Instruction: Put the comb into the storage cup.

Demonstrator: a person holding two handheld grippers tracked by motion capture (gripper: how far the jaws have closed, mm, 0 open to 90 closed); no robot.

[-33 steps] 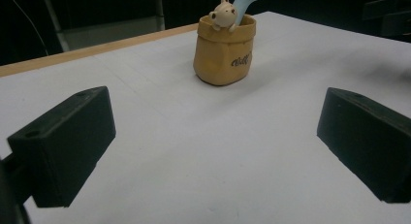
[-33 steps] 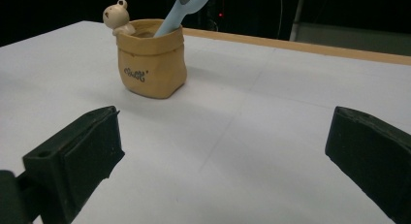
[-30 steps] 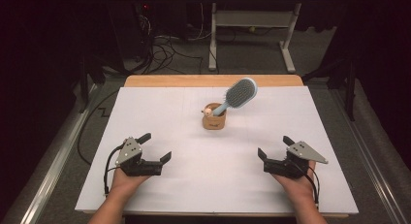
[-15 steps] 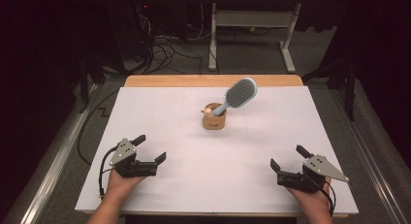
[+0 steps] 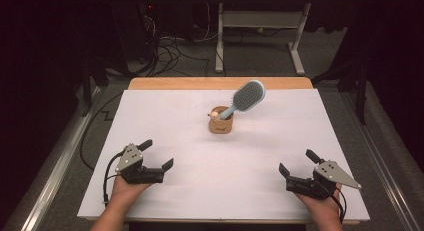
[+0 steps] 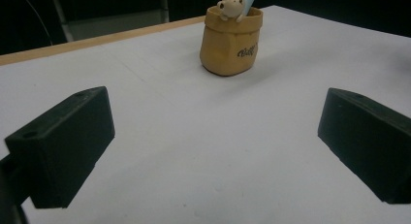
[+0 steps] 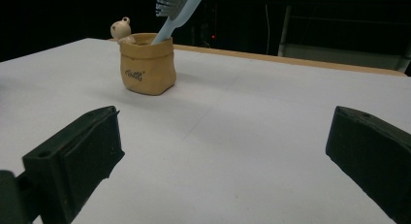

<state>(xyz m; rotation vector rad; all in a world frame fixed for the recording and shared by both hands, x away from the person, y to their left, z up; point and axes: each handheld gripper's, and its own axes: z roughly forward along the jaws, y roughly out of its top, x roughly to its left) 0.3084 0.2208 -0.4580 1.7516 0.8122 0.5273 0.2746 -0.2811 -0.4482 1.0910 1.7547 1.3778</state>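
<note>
A small tan pot (image 5: 221, 125) (image 6: 231, 41) (image 7: 147, 64) with a little bear figure on its rim stands at the middle of the white table. A light blue hairbrush (image 5: 245, 98) (image 7: 177, 8) leans out of it, head up and to the right. My left gripper (image 5: 157, 155) rests near the front left edge, open, nothing between its jaws. My right gripper (image 5: 299, 162) rests near the front right edge, also open and empty. Both are far from the pot.
The white table top (image 5: 190, 166) has a wooden strip (image 5: 220, 83) along its far edge. Behind it, on the dark floor, lie cables (image 5: 170, 51) and a grey desk frame (image 5: 260, 26).
Both grippers have drawn back toward the near edge and outward. The right one moved farther right. The pot and brush have not moved.
</note>
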